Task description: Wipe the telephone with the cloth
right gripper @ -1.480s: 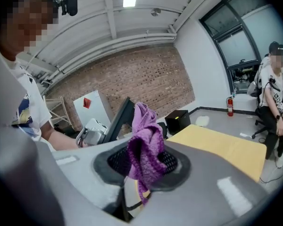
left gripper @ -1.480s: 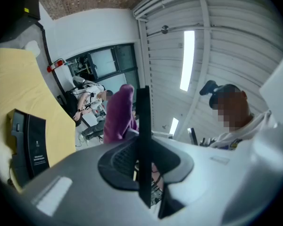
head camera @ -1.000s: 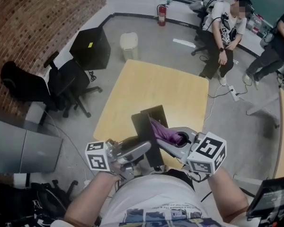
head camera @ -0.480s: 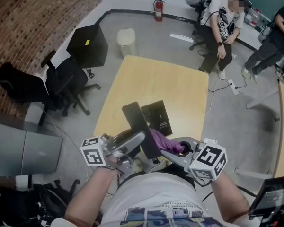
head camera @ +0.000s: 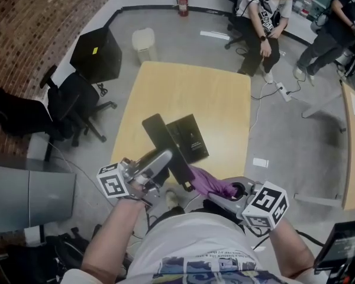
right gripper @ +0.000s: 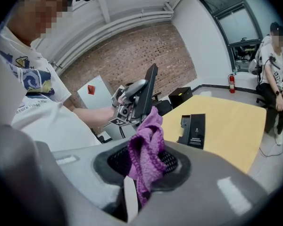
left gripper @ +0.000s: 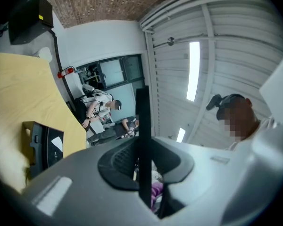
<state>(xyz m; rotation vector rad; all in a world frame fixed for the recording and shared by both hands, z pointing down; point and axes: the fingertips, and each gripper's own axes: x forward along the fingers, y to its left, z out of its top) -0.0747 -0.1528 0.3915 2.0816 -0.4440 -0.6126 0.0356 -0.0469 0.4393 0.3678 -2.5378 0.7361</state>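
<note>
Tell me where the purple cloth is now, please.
In the head view the purple cloth sits low and right of centre, clamped in the right gripper, its free end next to the black telephone that the left gripper holds.

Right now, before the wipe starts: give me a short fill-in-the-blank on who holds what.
1. The left gripper is shut on the phone, whose colour is ____.
2. The right gripper is shut on the cloth, whose colour is ____.
3. The box lying on the table is touched by ____ gripper.

Missing words: black; purple; neither
</note>
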